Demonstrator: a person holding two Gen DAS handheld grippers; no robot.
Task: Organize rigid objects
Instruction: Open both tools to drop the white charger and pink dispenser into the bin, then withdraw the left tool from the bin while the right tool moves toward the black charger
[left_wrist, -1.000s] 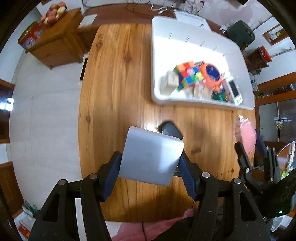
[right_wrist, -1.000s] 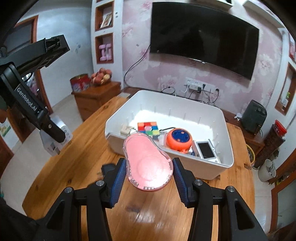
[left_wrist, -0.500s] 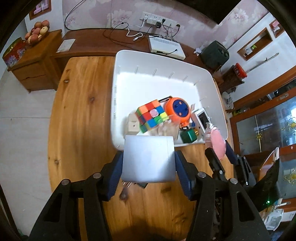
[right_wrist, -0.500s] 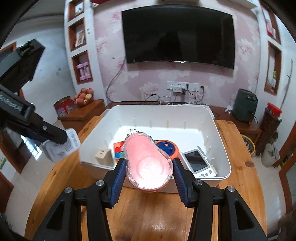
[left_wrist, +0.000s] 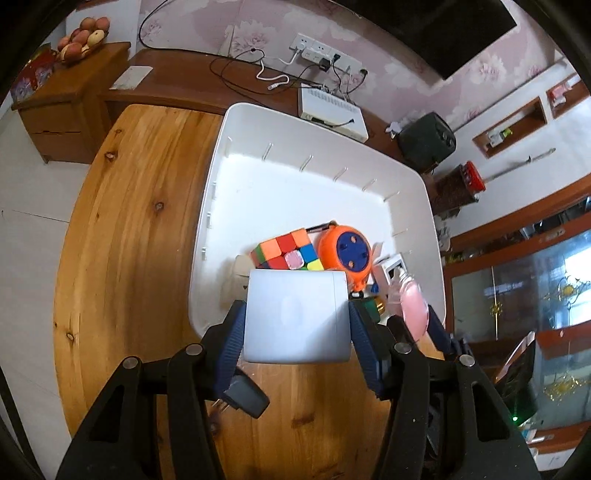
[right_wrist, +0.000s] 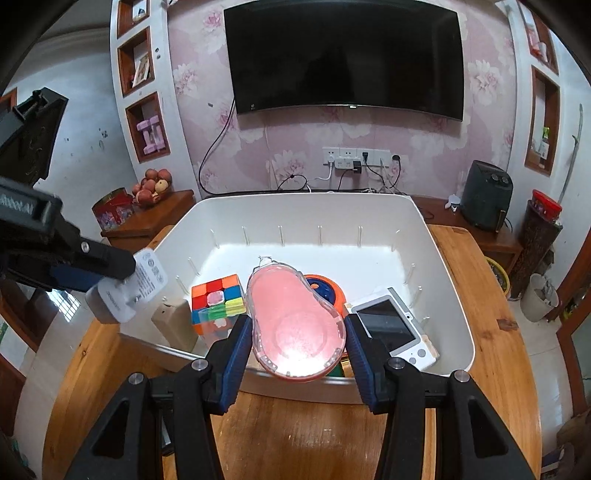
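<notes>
My left gripper (left_wrist: 296, 326) is shut on a white plug adapter (left_wrist: 297, 314), held over the near rim of the white bin (left_wrist: 295, 192). From the right wrist view the adapter (right_wrist: 129, 291) hangs at the bin's left edge. My right gripper (right_wrist: 297, 332) is shut on a pink pear-shaped case with a clear shell (right_wrist: 291, 314), also above the near rim. Inside the bin lie a colour cube (right_wrist: 216, 299), a beige block (right_wrist: 173, 325), an orange round reel (left_wrist: 345, 254) and a white device with a screen (right_wrist: 391, 328).
The bin stands on a round wooden table (left_wrist: 140, 221). A dark grey plug (left_wrist: 247, 397) lies on the table below my left fingers. Behind the table are a low cabinet with cables and a white box (left_wrist: 332, 110), a wall television (right_wrist: 343, 55) and a fruit bowl (right_wrist: 151, 184).
Both grippers have moved forward toward the bin and tipped down. The adapter and the pink case, earlier over bare table, now hang at the bin's near rim.
</notes>
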